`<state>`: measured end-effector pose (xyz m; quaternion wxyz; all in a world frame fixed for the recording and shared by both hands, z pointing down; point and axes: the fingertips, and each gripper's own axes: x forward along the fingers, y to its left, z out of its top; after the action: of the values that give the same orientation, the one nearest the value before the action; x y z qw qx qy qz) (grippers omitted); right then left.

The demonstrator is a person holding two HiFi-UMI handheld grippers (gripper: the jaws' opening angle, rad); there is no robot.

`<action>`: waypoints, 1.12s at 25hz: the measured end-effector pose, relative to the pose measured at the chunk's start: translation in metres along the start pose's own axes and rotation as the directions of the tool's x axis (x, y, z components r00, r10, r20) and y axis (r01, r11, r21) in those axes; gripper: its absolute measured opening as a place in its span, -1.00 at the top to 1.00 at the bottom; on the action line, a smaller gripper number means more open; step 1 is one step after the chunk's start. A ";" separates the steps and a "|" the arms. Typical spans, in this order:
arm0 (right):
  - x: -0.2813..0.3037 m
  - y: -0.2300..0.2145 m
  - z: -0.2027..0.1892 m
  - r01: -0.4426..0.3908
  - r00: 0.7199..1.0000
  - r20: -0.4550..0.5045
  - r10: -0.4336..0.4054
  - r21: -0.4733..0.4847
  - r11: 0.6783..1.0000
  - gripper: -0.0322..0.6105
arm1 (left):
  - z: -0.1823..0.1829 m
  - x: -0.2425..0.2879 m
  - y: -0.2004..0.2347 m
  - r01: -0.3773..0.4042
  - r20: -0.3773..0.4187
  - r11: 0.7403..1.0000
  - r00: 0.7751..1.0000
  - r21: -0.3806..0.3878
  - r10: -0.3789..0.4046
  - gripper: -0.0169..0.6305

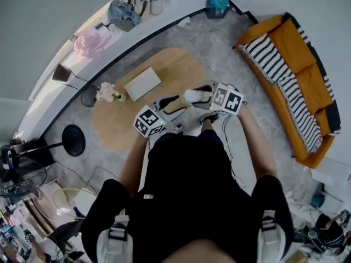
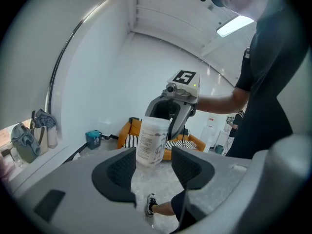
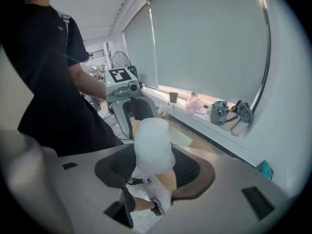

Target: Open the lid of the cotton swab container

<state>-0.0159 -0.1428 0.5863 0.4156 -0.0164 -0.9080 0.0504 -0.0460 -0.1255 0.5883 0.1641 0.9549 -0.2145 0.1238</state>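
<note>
White container [image 3: 153, 145] seemingly clamped in right claw [image 3: 152, 165].

My views are bright: window blind [image 3: 209, 43] diffuses daylight, ceiling lamp [image 2: 235, 26] glares, fisheye edges darken, cotton swab container [image 3: 153, 147] blurs.

Dead ahead of left gripper [image 2: 153, 165]: swab container [image 2: 154, 139] and right gripper [image 3: 153, 168] block. Both flanks open air. Table [image 1: 181, 64] well below. Torso [image 1: 186, 185] close behind.
</note>
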 end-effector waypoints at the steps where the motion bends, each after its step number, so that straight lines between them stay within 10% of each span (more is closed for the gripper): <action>1: -0.003 0.003 0.005 -0.010 1.000 0.007 0.010 -0.012 1.000 0.25 | 0.000 0.001 -0.002 0.012 -0.002 1.000 1.000 0.007 -0.012 0.28; 22: -0.022 0.043 0.055 -0.097 0.987 0.119 0.108 -0.096 0.991 0.26 | 0.028 0.041 -0.040 0.157 -0.021 0.981 0.988 0.109 -0.156 0.11; 28: -0.023 0.044 0.053 -0.099 0.988 0.106 0.110 -0.099 0.990 0.25 | 0.029 0.043 -0.045 0.157 -0.032 0.980 0.988 0.126 -0.154 0.36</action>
<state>-0.0414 -0.1053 0.5296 0.3601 -0.0806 -0.9289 0.0305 0.0168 -0.1139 0.5633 0.1139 0.9758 -0.1289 0.1348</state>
